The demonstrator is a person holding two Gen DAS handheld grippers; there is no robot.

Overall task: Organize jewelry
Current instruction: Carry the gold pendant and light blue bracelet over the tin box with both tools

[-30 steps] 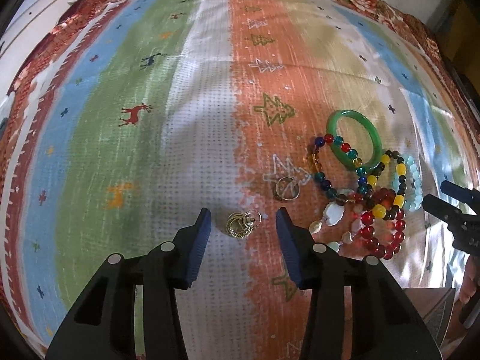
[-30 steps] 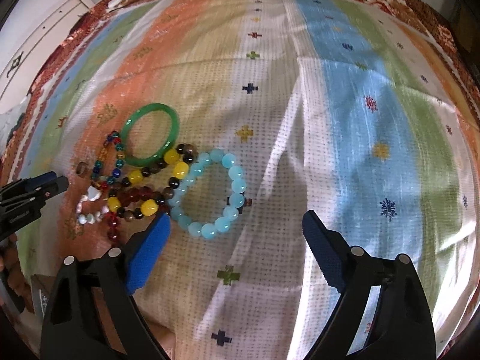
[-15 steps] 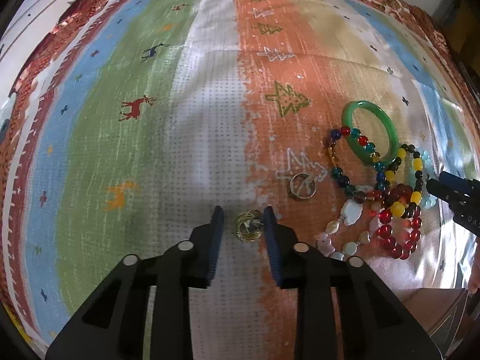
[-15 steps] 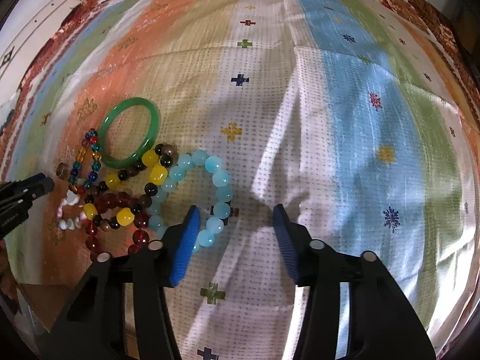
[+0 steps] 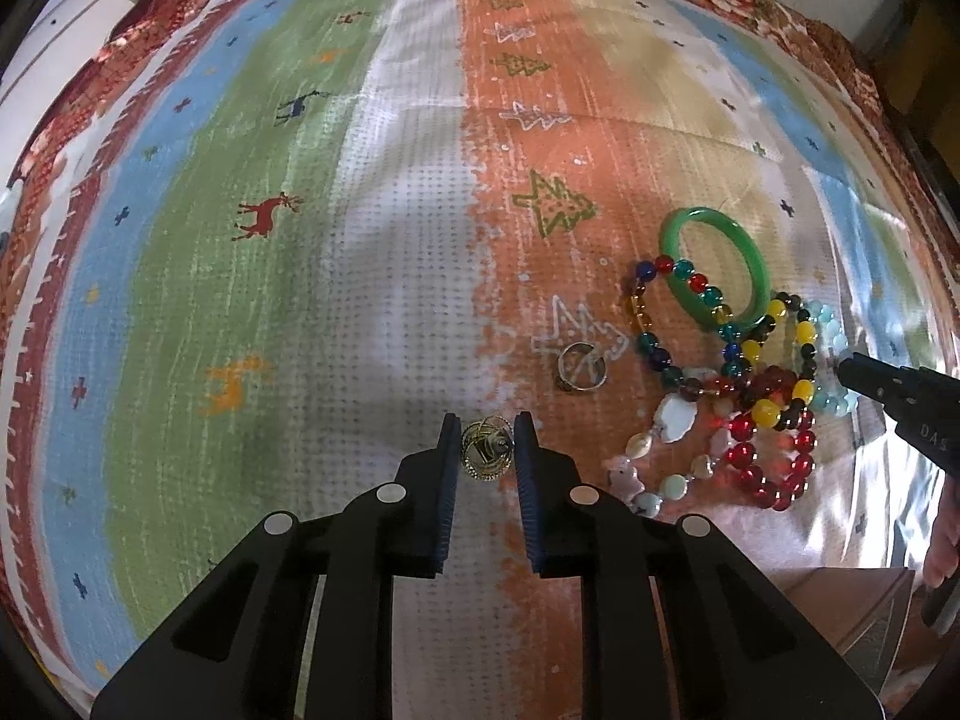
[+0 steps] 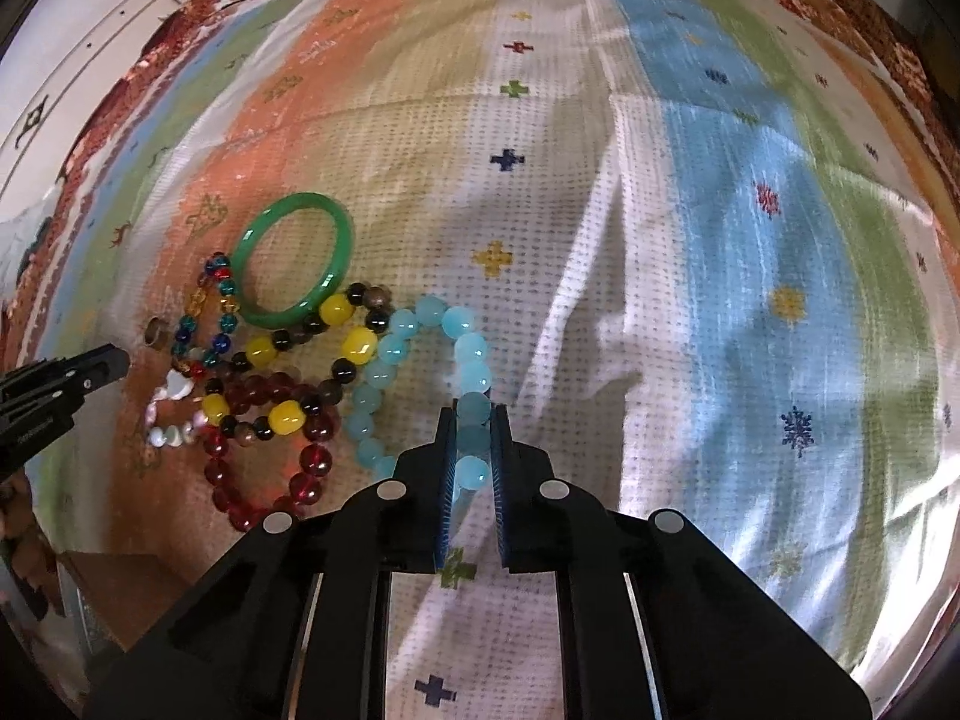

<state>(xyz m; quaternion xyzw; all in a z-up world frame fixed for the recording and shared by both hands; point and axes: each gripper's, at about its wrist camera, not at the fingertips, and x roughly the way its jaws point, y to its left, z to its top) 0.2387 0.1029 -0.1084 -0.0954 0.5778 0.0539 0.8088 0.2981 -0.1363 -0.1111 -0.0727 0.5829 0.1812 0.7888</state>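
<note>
My left claw (image 5: pixel 485 441) clamps gold earrings (image 5: pixel 486 450) on striped cloth (image 5: pixel 390 240); my right claw (image 6: pixel 471 438) grips the pale-blue bead bracelet (image 6: pixel 420 372) w/ other bracelets beside.

**Jewelry on the cloth**

On the cloth (image 5: pixel 360 300), a wire earring (image 5: pixel 486 450) sits between the left gripper's (image 5: pixel 485 429) fingers. A ring (image 5: pixel 579 367) lies to its right, further from the camera, with a heap of bracelets (image 5: pixel 738 372) beyond. The bangle (image 6: pixel 294 261) lies behind the heap, and the right gripper (image 6: pixel 471 420) straddles the outermost bead bracelet (image 6: pixel 420 384).
</note>
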